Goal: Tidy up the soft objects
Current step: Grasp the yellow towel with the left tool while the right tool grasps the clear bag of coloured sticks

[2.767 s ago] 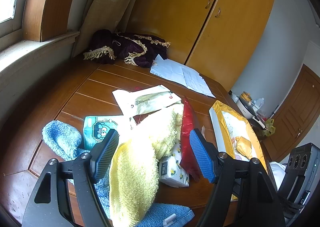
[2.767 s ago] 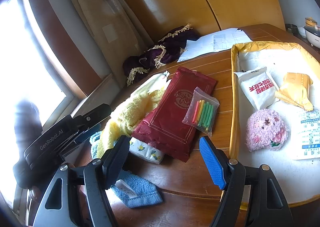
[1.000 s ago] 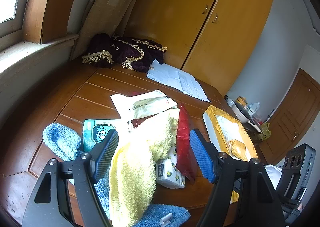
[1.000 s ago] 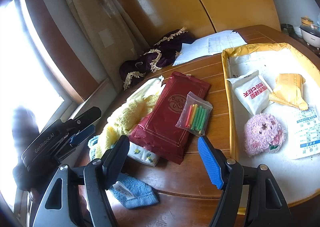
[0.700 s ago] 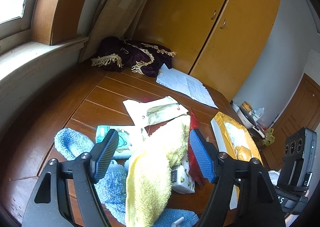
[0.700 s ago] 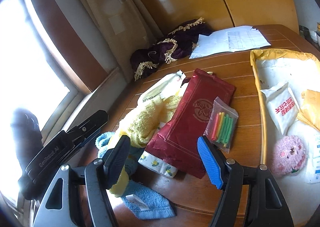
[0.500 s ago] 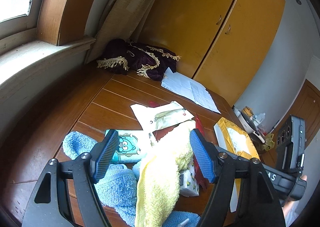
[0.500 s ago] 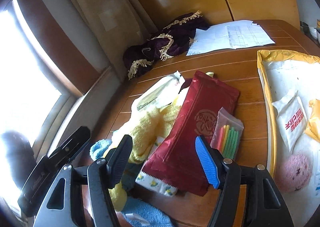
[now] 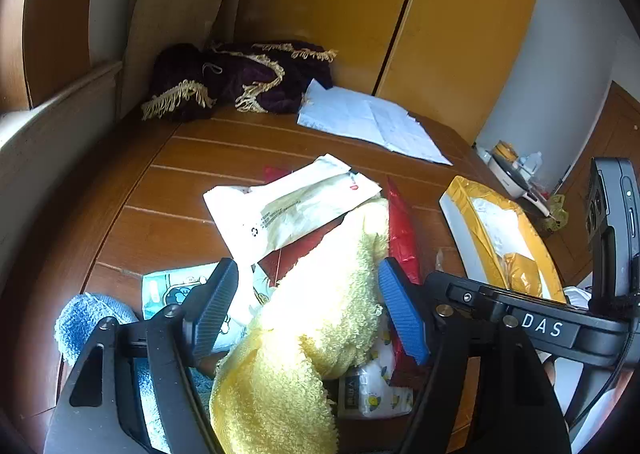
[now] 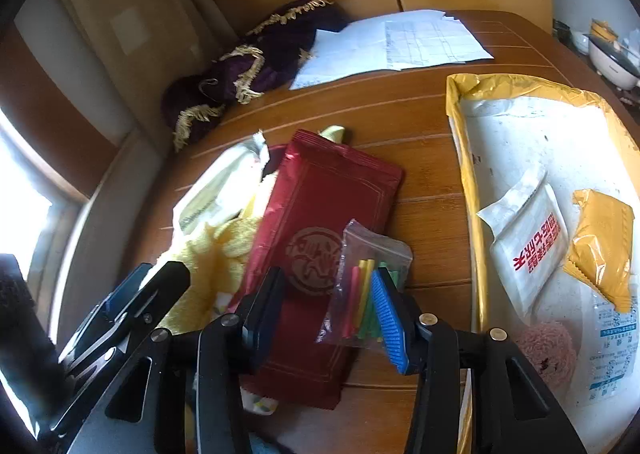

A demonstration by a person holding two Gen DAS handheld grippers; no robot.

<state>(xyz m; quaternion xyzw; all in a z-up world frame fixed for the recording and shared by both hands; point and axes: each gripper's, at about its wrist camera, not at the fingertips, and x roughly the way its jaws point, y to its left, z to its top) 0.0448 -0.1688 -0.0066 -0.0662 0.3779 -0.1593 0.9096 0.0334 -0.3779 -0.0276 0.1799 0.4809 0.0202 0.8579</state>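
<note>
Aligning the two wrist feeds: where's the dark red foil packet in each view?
Left wrist: dark red foil packet is seen edge-on, right of centre, beside the yellow towel.
Right wrist: dark red foil packet lies flat at centre, under the small bag of coloured sticks.
Shared landmark: purple fringed cloth at the table's far edge.

From my right wrist camera, the right gripper (image 10: 326,308) hangs with its jaws apart over a dark red foil packet (image 10: 316,238) lying on the brown wooden table (image 10: 424,133). A small clear zip bag of coloured sticks (image 10: 366,290) rests on the packet, just beside the blue pad. A fluffy yellow towel (image 10: 218,254) lies left of the packet. To the right, a yellow-rimmed white tray (image 10: 468,189) holds a white sachet with red print (image 10: 528,242), an orange wrapper (image 10: 602,242) and a pink fuzzy ball (image 10: 548,350).
</note>
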